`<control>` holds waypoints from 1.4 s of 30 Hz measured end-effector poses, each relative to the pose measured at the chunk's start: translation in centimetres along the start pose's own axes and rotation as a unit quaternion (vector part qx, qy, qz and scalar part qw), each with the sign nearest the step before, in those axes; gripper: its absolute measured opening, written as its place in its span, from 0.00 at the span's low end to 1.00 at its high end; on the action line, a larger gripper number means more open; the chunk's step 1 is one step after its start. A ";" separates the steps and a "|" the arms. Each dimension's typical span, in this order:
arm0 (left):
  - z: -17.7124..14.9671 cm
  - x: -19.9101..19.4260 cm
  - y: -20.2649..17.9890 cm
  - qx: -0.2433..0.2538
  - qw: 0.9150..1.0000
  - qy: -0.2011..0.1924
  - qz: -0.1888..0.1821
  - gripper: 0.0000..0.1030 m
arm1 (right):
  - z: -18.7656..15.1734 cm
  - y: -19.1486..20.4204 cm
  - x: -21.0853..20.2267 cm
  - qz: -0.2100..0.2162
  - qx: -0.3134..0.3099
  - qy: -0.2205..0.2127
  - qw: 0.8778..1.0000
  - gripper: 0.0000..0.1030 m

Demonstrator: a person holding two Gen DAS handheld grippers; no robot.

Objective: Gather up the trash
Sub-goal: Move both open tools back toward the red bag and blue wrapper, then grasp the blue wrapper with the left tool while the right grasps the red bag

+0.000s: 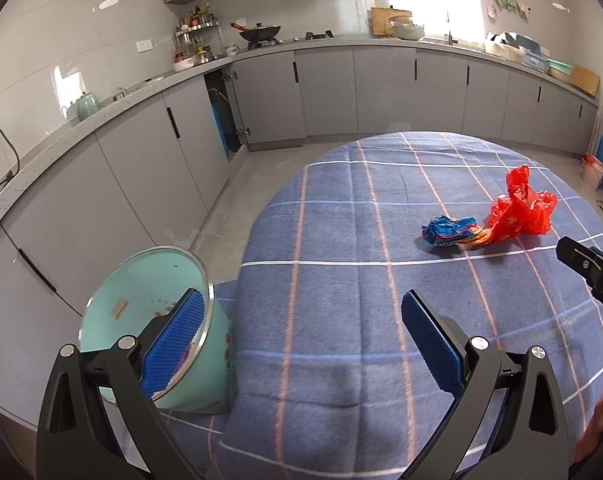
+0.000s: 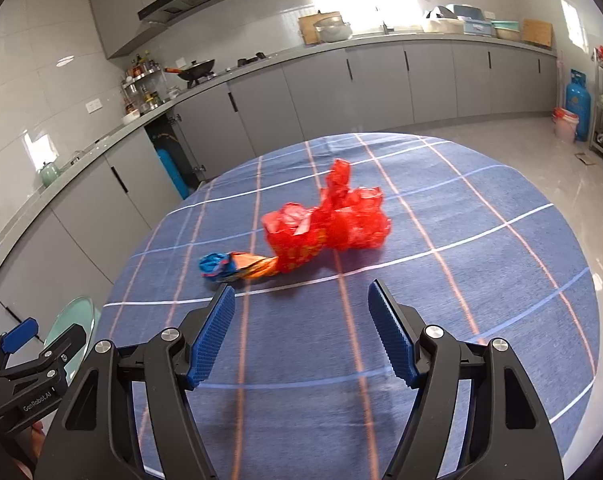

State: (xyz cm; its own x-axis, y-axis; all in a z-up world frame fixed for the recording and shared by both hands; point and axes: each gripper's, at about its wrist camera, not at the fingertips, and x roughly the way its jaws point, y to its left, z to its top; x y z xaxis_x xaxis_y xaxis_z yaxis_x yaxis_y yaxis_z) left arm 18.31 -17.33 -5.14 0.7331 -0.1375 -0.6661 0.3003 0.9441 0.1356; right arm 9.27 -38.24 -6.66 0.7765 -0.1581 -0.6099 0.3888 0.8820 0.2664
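A crumpled red plastic bag (image 2: 329,224) lies on the round table with a blue plaid cloth (image 2: 461,320); it also shows in the left wrist view (image 1: 519,208). A crumpled blue and orange wrapper (image 2: 237,266) lies touching its left side, also seen from the left (image 1: 453,232). My right gripper (image 2: 301,300) is open and empty, just short of both. My left gripper (image 1: 301,304) is open and empty over the table's left edge; its left finger (image 1: 177,340) overlaps the rim of a tilted teal trash bin (image 1: 141,292) beside the table.
Grey kitchen cabinets and a counter (image 1: 101,120) run along the left and back walls. One cabinet door (image 1: 237,100) stands open. A blue gas cylinder (image 2: 577,104) and a bucket (image 2: 564,122) stand on the floor at far right.
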 end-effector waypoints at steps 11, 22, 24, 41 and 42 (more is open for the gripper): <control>1.1 3.8 -2.9 -0.015 0.996 0.043 -0.077 0.79 | 1.3 -3.3 1.6 -0.003 0.015 0.014 1.000 0.58; 3.5 6.5 -7.6 0.034 0.993 0.026 -0.107 0.72 | 4.0 -5.8 4.1 -0.004 0.015 0.024 1.000 0.58; 4.0 7.3 -8.5 0.038 0.992 0.030 -0.112 0.73 | 4.5 -6.2 5.0 0.000 0.014 0.032 0.999 0.55; 6.2 12.5 -13.4 0.065 0.985 0.046 -0.155 0.61 | 6.1 -6.9 10.2 0.067 0.015 0.098 0.993 0.33; 6.3 12.5 -13.5 0.067 0.985 0.044 -0.153 0.59 | 6.1 -6.9 10.3 0.069 0.016 0.100 0.992 0.31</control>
State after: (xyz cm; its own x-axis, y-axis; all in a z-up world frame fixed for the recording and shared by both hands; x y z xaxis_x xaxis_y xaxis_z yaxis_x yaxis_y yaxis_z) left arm 27.24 -33.64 -10.70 0.5415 -0.3783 -0.7508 0.5811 0.8138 0.0091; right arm 17.60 -48.66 -10.17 0.7101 0.0574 -0.7018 0.3045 0.8736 0.3796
